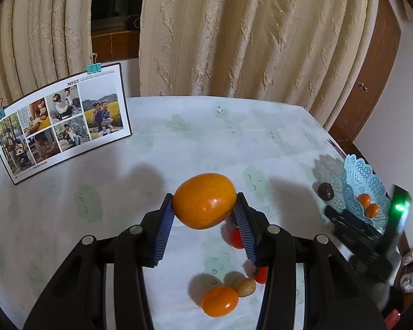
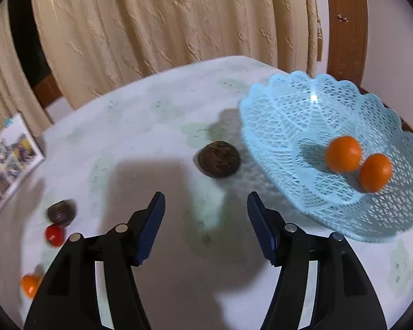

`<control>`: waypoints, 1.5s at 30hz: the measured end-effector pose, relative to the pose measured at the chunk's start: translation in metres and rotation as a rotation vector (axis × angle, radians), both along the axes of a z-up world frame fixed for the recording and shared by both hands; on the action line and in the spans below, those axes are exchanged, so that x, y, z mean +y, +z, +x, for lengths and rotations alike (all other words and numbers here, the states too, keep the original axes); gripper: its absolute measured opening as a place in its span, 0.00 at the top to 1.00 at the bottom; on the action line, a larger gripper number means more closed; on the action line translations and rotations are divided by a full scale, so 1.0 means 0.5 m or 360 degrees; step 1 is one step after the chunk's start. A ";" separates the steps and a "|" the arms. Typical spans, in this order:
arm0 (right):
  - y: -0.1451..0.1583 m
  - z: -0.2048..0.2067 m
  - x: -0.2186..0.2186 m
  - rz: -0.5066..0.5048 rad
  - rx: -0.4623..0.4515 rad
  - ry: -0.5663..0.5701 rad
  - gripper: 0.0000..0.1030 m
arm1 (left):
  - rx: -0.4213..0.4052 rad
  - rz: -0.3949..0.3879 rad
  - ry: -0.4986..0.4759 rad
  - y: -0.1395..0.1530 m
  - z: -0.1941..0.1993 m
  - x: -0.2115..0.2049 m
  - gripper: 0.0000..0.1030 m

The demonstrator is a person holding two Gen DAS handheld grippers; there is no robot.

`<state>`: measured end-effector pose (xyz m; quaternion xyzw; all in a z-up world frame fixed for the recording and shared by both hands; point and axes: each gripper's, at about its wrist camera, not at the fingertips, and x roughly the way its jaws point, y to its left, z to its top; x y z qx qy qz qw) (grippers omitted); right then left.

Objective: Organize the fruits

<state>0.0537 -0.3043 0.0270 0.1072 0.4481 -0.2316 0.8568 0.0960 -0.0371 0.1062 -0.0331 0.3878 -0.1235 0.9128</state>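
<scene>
Your surface (image 1: pixel 179 143), draped in a pale cloth, fills both views. The blue lace basket (image 2: pixel 303 115) sits at the right of the right wrist frame, two small oranges (image 2: pixel 344 154) inside it. Your left gripper (image 1: pixel 205 206) holds a large orange (image 1: pixel 203 205) between its fingers, mid-frame, clear of the cloth. Your right gripper (image 2: pixel 206 209) stands wide with nothing between its fingers, a dark brown fruit (image 2: pixel 219 159) just beyond them.

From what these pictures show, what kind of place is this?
Probably a room in a home, not a lab or shop. A table with a patterned cloth stands before heavy cream curtains, a clipped sheet of family photos leans there, and a wooden door is behind.
</scene>
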 end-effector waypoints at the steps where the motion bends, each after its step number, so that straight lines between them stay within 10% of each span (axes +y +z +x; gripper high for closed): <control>1: -0.007 0.014 0.000 -0.0015 0.0032 -0.0027 0.38 | -0.0002 -0.0006 0.0003 0.002 -0.001 0.002 0.56; 12: -0.045 0.119 -0.024 -0.0137 0.0154 -0.0324 0.38 | 0.0044 -0.0030 0.0029 -0.011 0.017 0.014 0.56; 17: -0.045 0.128 -0.022 -0.0159 0.0169 -0.0269 0.57 | 0.0049 -0.0028 0.0038 -0.014 0.019 0.015 0.56; 28: 0.050 0.059 0.038 0.0008 -0.0099 0.0034 0.57 | 0.0043 -0.0011 0.0014 -0.016 0.015 0.003 0.56; 45: 0.120 -0.099 -0.171 0.0139 -0.0116 -0.0344 0.49 | 0.0016 0.0013 -0.0042 -0.010 -0.004 -0.025 0.56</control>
